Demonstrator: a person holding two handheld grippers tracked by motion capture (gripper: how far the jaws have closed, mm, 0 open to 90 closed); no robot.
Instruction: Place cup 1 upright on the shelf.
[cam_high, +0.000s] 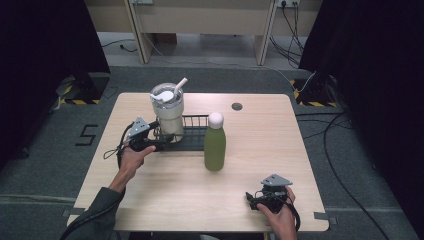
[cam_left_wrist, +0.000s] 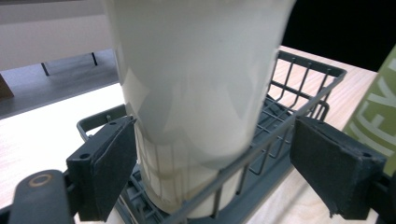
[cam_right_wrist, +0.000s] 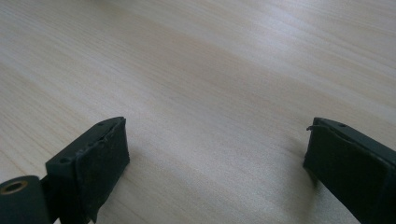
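Upright in the left end of the dark wire basket (cam_high: 192, 135): cream tumbler (cam_high: 168, 111) with lid and straw, near mid-worktop (cam_high: 165, 195). Left tongs (cam_left_wrist: 205, 175) spread wide around tumbler base and basket rim, pads seemingly not pressing. Just right of basket: green bottle (cam_high: 215, 145). Right tongs (cam_high: 254, 200) gaping over bare wood, near front right corner.

Green bottle (cam_high: 215, 145) upright on wooden table (cam_high: 165, 190)
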